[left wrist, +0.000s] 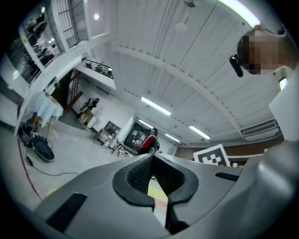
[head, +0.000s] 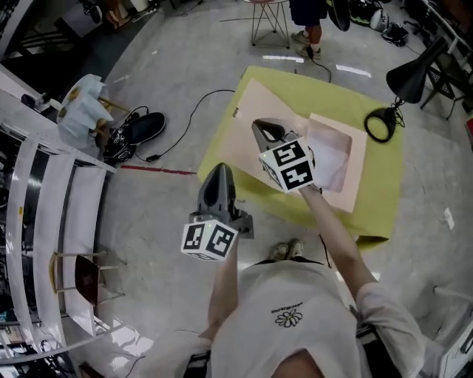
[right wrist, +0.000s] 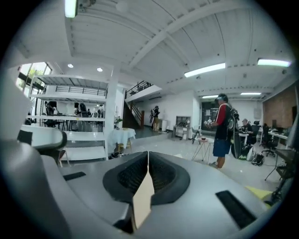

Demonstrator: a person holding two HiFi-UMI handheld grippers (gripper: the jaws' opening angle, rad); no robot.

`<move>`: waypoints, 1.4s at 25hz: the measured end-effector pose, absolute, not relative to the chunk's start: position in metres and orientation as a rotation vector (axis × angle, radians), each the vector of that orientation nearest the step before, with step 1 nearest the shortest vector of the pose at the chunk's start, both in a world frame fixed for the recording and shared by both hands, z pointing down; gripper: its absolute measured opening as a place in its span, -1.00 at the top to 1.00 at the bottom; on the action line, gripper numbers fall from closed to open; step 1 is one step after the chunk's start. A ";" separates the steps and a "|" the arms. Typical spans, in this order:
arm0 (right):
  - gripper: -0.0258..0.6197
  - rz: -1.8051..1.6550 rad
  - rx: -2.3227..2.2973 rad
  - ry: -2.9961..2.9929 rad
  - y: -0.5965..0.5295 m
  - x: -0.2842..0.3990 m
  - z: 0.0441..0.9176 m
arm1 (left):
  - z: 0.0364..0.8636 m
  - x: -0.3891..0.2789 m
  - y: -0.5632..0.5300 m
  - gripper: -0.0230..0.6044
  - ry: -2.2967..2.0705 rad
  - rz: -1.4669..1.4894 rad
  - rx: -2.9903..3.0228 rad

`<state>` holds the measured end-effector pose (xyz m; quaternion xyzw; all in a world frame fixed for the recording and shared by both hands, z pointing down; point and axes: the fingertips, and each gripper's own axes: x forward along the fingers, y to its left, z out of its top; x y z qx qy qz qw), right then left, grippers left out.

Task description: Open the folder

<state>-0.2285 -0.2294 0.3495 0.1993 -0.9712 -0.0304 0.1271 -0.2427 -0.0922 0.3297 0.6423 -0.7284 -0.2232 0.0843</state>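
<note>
Head view: the person stands over a yellow-green table [head: 295, 85] at about 1 o'clock from frame centre, and the pink-beige folder [head: 255, 103] lies on it. The folder's far half, toward 3 o'clock, shows white sheets [head: 329, 159] inside a pink border, and its cover flap spreads toward 10 o'clock. The right gripper [head: 267, 129] sits above the folder's middle with its marker cube facing the camera. In the right gripper view, the right gripper [right wrist: 148, 161] has its jaws clamped on a thin beige edge of the folder [right wrist: 142, 200], pinched between the black pads. How far the flap is off the table can't be judged. The left gripper [head: 219, 173] hangs at 7 o'clock of the right one, off the table's near-left edge and well apart from the folder. The left gripper view shows the left gripper [left wrist: 153, 161] with its jaws closed tip to tip and nothing between them. A black desk lamp [head: 414, 74] and a black ring [head: 380, 124] sit at the table's 2 o'clock corner. On the floor at 10 o'clock are dark shoes [head: 137, 133] and a black cable [head: 185, 122]. A person [head: 310, 22] stands at 12 o'clock beside a wire stool [head: 270, 22].
</note>
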 end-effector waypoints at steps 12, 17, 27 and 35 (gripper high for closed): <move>0.88 -0.170 1.190 -2.893 -0.223 -0.030 0.305 | 0.281 -0.138 -0.152 0.88 -2.266 -0.173 2.449; 0.88 -0.132 1.470 -2.757 -0.205 0.030 0.331 | 0.296 -0.103 -0.161 0.88 -2.145 -0.145 2.531; 0.88 -0.030 1.702 -2.586 -0.205 0.084 0.362 | 0.327 -0.050 -0.170 0.88 -1.968 -0.134 2.574; 0.88 -0.014 1.700 -2.586 -0.202 0.089 0.361 | 0.321 -0.052 -0.170 0.88 -1.993 -0.139 2.561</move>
